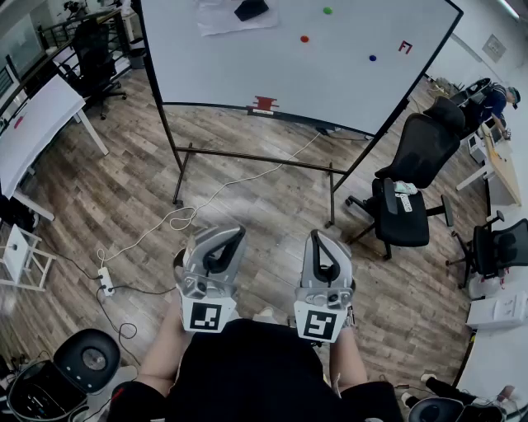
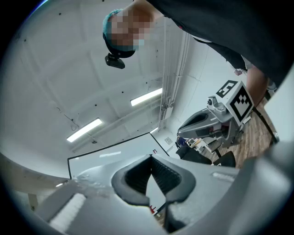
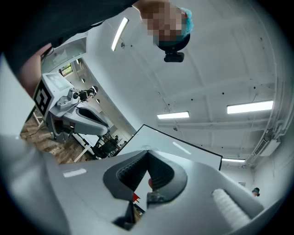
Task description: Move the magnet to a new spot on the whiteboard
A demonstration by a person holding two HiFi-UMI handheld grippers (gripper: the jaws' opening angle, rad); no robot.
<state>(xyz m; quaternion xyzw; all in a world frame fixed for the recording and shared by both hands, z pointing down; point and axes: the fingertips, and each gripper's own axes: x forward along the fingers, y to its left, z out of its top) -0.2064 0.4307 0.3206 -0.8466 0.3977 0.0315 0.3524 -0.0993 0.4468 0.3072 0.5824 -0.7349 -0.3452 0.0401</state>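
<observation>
Left gripper (image 1: pixel 229 235) and right gripper (image 1: pixel 318 237) sit closed and empty near the body, well apart from the whiteboard (image 1: pixel 247 74), approach seemingly unstarted; red magnet (image 1: pixel 304 39) possibly targeted

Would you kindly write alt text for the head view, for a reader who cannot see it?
A person holds the left gripper and right gripper, jaws shut and empty, before a whiteboard bearing a red magnet, green magnet and blue magnet. An office chair stands beside it.

One whiteboard (image 1: pixel 247 70), three round magnets (image 1: pixel 327 11) (image 1: pixel 304 39) (image 1: pixel 372 58), two tools (image 1: pixel 228 239) (image 1: pixel 322 244), one power strip (image 1: pixel 106 281)
</observation>
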